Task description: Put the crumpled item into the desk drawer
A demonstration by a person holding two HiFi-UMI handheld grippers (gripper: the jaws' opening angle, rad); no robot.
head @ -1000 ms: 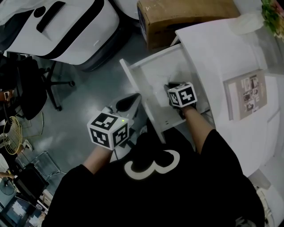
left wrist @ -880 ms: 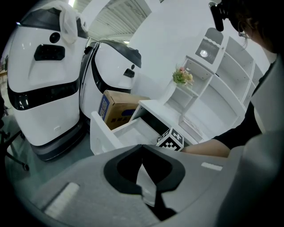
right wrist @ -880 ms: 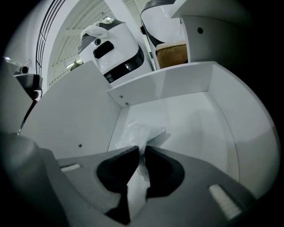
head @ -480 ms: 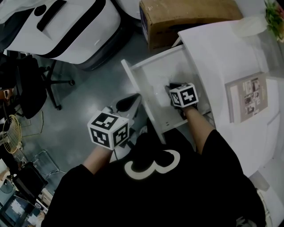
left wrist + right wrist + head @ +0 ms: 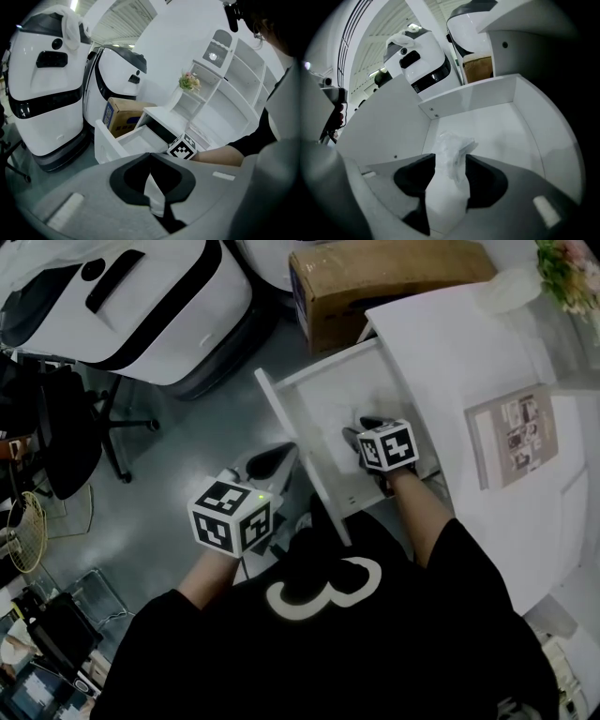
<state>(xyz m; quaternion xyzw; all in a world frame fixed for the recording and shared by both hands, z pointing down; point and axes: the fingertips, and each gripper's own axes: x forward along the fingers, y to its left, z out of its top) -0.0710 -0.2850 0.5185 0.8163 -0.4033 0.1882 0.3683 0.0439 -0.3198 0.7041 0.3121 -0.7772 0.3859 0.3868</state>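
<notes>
Right gripper (image 5: 450,161) inside open drawer (image 5: 302,395), jaws opening, crumpled item (image 5: 453,146) between them; whether it rests on drawer floor, cannot tell. Left gripper (image 5: 153,190) pinched together, empty, parked outside drawer front.

Risk: wad clings to one pad and rides out on withdrawal. Or it springs up and snags when drawer closes.

Versus second ago: both grippers in same spots; only right grip loosening.
</notes>
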